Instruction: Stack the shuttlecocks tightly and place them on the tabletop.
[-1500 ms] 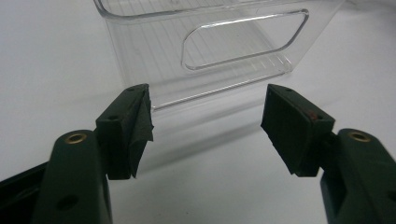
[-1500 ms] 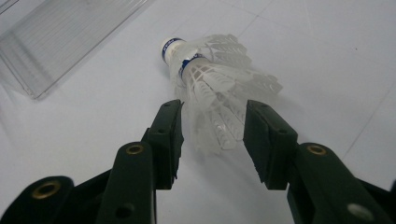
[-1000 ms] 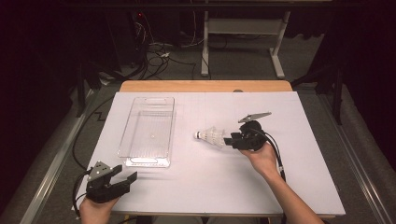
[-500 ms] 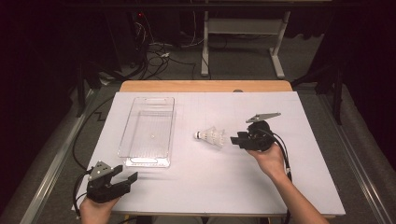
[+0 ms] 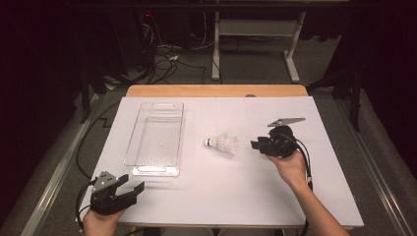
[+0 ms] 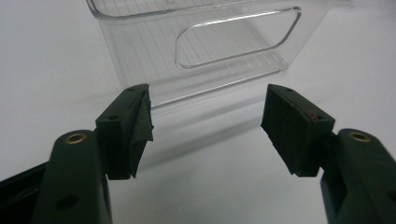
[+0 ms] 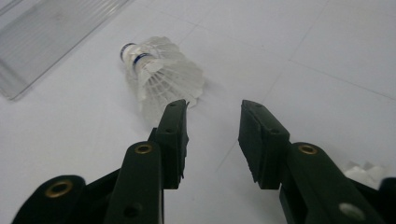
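Note:
A white shuttlecock (image 5: pixel 223 144) lies on its side mid-table, cork end toward the tray; in the right gripper view the shuttlecock (image 7: pixel 161 74) lies just beyond the left jaw's tip. My right gripper (image 5: pixel 255 145) hovers a short way to its right, pointing at its feathers. The right gripper (image 7: pixel 212 109) is open and its jaws have just been closing a little, with nothing between them. My left gripper (image 5: pixel 135 187) rests at the front left corner, and this left gripper (image 6: pixel 208 100) stands open and empty, facing the end wall of the clear plastic tray (image 6: pixel 140 60).
The clear tray (image 5: pixel 147 169) lies lengthwise left of centre with nothing in it; its corner (image 7: pixel 42 37) shows in the right gripper view. White paper covers the table (image 5: pixel 211 196). Cables and a desk frame stand on the floor behind.
My right gripper has drawn back to the right, away from the shuttlecock, leaving a wider gap. The shuttlecock and the left gripper have stayed where they were.

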A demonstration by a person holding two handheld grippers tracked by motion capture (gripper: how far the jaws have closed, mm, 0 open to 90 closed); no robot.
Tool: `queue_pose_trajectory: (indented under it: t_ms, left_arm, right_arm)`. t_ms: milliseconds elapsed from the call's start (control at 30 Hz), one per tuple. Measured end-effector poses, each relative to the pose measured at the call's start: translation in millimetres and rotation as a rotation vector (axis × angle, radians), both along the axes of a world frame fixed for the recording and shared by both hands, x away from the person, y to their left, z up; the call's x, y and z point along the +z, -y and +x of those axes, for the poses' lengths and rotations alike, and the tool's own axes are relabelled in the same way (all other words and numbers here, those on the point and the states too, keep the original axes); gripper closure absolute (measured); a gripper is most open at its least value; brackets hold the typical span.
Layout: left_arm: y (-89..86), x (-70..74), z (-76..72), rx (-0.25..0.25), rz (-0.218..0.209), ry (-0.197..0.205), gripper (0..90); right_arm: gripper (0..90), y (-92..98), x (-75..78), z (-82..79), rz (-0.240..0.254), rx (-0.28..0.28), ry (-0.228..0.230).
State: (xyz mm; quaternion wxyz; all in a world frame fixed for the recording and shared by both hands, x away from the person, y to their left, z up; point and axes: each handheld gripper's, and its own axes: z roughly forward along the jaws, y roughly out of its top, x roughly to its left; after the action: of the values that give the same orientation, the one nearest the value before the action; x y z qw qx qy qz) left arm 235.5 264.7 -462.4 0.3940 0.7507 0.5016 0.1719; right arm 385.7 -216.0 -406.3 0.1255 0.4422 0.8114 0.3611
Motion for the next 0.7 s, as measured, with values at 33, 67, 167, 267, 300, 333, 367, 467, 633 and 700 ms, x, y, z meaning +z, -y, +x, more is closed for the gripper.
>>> queue_pose_trajectory:
  t_ms: [33, 67, 167, 267, 300, 333, 367, 467, 633, 700]
  left_arm:
    - [-0.1, 0.0, -0.1, 0.001, -0.001, 0.001, 33.9]
    - [0.0, 0.1, -0.3, 0.000, -0.001, 0.002, 33.9]
    - [0.5, -0.2, 0.3, 0.002, -0.004, 0.001, 33.9]
    - [0.8, -0.3, 0.6, 0.000, -0.003, 0.001, 33.8]
    - [0.9, -0.2, 0.4, 0.000, -0.004, 0.002, 33.9]
    - [0.8, -0.2, 0.2, 0.000, -0.004, 0.002, 33.9]
    - [0.7, -0.1, 0.2, 0.000, -0.004, 0.001, 33.9]
    - [0.8, -0.3, 0.3, -0.001, -0.003, 0.001, 33.9]
    - [0.1, -0.4, 0.8, 0.002, -0.007, 0.000, 33.8]
    - [-0.4, -0.3, 0.6, 0.000, -0.005, -0.001, 33.8]
  right_arm:
    - [62.5, 1.4, 0.2, 1.7, -0.002, -0.009, 0.000]
    - [62.5, 2.9, 0.5, 3.0, 0.002, -0.019, -0.003]
    - [62.5, 7.0, 1.2, 5.7, 0.000, -0.032, -0.005]
    - [62.4, 10.1, 1.9, 8.0, -0.007, -0.047, -0.002]
    - [62.4, 11.0, 2.4, 8.7, -0.007, -0.052, -0.007]
    - [62.3, 11.9, 2.6, 9.7, -0.009, -0.057, -0.006]
    - [62.2, 12.7, 2.9, 10.4, -0.009, -0.061, -0.008]
    - [62.0, 15.0, 3.4, 13.0, -0.015, -0.070, -0.009]
    - [61.9, 19.2, 6.9, 16.6, -0.028, -0.091, -0.009]
    - [61.8, 22.0, 8.6, 18.0, -0.032, -0.099, -0.012]
